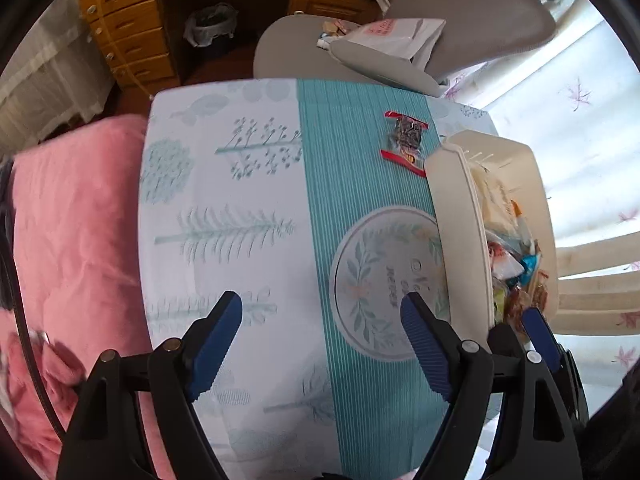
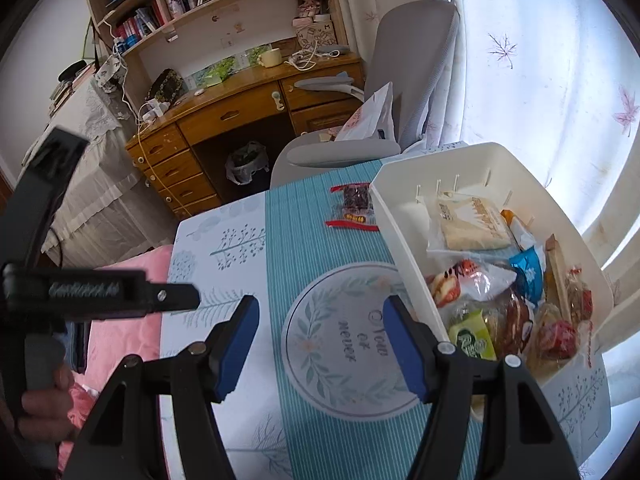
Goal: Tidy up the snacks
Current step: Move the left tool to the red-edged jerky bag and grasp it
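**Inspector:** Grippers first. State of the left gripper [image 1: 320,340]?

**Assistant:** Jaws apart, nothing between the blue pads. It points steeply down over the printed table cover [image 1: 224,216], with the round leaf emblem [image 1: 384,280] just past its right pad.

**Inspector:** Right gripper [image 2: 318,344]?

**Assistant:** Jaws also apart and empty, held over the same emblem. In the right wrist view the left device shows at 9 o'clock, gripped by a hand [image 2: 44,404] at 8 o'clock.

**Inspector:** Location of the snacks?

**Assistant:** One loose snack packet [image 2: 354,208], clear wrapper with red ends and dark contents, lies on the teal striped band [image 2: 288,232] at 12 o'clock from the right gripper. It sits just beside the left wall of the white bin [image 2: 404,248]; contact cannot be confirmed. The bin stands at 2 o'clock and holds assorted packets: a pale flat one [image 2: 472,224] at the far end, blue [image 2: 528,272], green [image 2: 472,338] and red ones nearer.

**Inspector:** Surroundings?

**Assistant:** Grey chair [image 2: 416,68] beyond the table at 12 o'clock, wooden desk [image 2: 240,108] at 11 o'clock, pink bedding [image 1: 76,232] at 9 o'clock.
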`<control>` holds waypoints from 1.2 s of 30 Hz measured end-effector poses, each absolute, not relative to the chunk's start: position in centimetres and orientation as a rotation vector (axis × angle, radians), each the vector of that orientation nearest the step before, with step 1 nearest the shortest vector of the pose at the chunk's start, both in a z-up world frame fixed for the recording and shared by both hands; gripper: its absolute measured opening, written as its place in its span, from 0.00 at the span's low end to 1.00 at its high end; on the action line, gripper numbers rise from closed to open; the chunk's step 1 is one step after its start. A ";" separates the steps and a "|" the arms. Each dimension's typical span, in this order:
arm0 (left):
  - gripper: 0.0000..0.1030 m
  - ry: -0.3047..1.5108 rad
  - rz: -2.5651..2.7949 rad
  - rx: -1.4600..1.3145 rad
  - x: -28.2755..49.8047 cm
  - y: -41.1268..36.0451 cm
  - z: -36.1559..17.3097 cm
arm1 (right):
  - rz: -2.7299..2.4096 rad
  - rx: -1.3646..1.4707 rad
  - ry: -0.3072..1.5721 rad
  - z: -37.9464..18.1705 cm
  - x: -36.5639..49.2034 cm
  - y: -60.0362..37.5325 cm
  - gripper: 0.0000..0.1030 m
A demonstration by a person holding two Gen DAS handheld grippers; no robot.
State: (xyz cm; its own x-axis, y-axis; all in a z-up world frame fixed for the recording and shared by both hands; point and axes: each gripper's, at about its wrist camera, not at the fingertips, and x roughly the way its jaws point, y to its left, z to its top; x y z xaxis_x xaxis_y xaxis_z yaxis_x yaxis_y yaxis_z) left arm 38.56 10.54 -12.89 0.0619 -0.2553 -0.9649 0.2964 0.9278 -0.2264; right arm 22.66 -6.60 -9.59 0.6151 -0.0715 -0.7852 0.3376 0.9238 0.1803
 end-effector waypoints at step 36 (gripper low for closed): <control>0.78 1.682 -0.312 0.034 55.7 -10.8 -27.9 | -0.433 0.053 0.944 -15.9 30.7 -20.5 0.63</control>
